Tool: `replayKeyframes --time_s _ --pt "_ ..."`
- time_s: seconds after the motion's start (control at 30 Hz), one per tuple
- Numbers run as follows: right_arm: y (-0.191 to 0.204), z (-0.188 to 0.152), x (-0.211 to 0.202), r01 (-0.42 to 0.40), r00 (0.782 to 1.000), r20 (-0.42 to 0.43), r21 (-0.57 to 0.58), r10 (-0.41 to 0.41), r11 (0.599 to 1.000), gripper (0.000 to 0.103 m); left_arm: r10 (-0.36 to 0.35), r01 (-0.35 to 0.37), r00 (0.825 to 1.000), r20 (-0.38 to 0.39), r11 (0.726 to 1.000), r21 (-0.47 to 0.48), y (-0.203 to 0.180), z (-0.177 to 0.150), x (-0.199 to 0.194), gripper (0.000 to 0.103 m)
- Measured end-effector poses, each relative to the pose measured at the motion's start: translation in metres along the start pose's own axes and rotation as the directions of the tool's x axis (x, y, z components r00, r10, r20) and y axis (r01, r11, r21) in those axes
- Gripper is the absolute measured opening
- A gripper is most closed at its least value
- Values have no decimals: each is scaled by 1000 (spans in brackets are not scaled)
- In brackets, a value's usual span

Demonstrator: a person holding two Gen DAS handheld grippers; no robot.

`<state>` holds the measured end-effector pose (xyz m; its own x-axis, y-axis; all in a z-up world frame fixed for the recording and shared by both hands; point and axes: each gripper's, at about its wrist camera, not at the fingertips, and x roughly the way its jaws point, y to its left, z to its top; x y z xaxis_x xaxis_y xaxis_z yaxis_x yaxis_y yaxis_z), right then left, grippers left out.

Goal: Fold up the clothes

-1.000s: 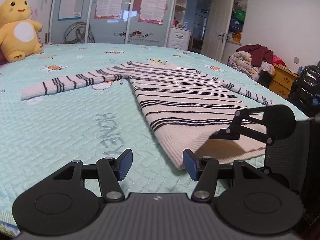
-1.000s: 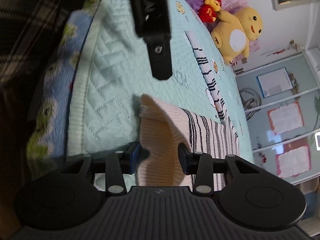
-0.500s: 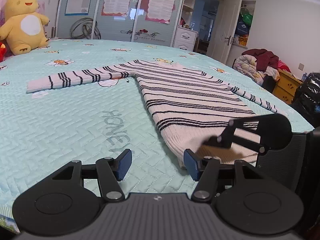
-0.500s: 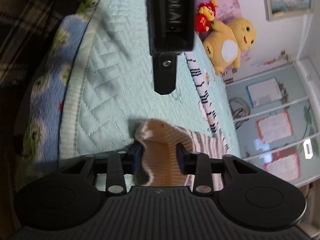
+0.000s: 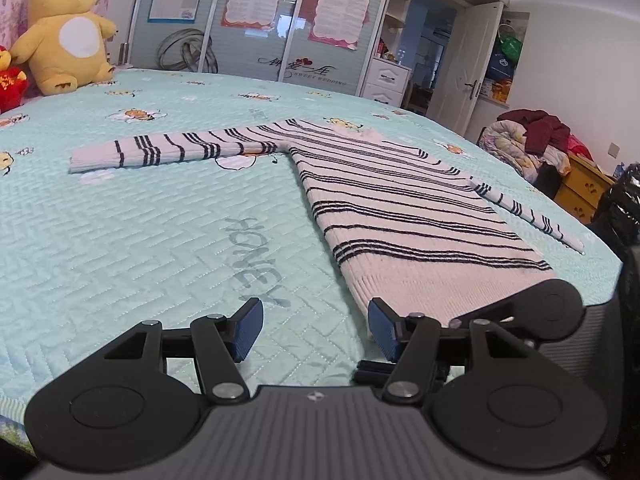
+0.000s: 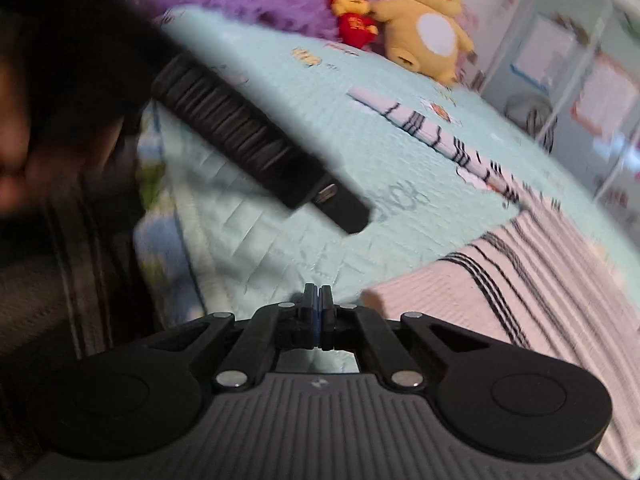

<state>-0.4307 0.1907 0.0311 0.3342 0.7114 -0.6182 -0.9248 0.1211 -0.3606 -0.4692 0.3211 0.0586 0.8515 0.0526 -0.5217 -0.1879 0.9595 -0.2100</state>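
A white sweater with black stripes [image 5: 400,216] lies flat on the bed, sleeves spread left [image 5: 160,152] and right [image 5: 532,216]. My left gripper [image 5: 316,330] hovers open at the near edge of the bed. Only quilt shows between its blue pads, and the right pad [image 5: 382,330] sits by the hem's left corner. My right gripper [image 6: 319,300] is shut, pad against pad, with no cloth seen between them. The hem corner [image 6: 384,300] lies just to its right. In the left wrist view the right gripper's black linkage [image 5: 520,312] rests over the hem.
A turquoise quilted cover [image 5: 120,240] spans the bed. A yellow plush toy [image 5: 68,28] and a red toy [image 6: 354,20] sit at the head end. A clothes pile [image 5: 528,140] and a wooden drawer unit [image 5: 584,188] stand right. Someone's plaid clothing [image 6: 60,280] is near the bed edge.
The right gripper rolled and its jaws closed fully. The hem that stood between them now lies beside them on the right. The left gripper stayed open and barely shifted.
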Motion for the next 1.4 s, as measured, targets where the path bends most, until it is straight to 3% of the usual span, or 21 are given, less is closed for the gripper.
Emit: replayKeyframes --time_s 0.13,0.2,0.33,0.5,0.57,0.67,1.07,1.23,1.4 --pt "-9 -11 -21 -20 1000 23 67 18 998 1 -15 15 1000 -11 1000 -16 3 0 2 62" --pt "-13 -15 -30 18 1000 20 79 -20 997 6 -16 16 1000 -14 1000 -18 2 0 4 62" --pt "-11 -25 -30 104 994 -28 9 -103 995 6 -27 27 999 -25 1000 -14 -4 -1 8 62" --pt "-15 -23 -21 109 993 -50 7 -109 994 9 -47 50 998 -46 996 74 -20 -3 8 62" --pt "-19 -21 -18 124 991 -55 7 -124 992 24 -38 45 998 -51 990 137 -31 -4 10 62" --pt "-27 -23 -19 131 989 -73 29 -129 991 36 -21 32 998 -54 976 216 -46 -7 15 62" --pt "-37 -36 -31 89 982 -174 68 -76 994 39 -1 16 998 -69 973 229 -50 -10 24 63" --pt "-49 -28 -22 34 973 -232 94 -11 995 39 0 18 997 -75 970 242 -52 -12 25 64" --pt "-43 -26 -20 -5 971 -241 -22 0 1000 39 0 18 997 -72 970 244 -52 -12 24 65"
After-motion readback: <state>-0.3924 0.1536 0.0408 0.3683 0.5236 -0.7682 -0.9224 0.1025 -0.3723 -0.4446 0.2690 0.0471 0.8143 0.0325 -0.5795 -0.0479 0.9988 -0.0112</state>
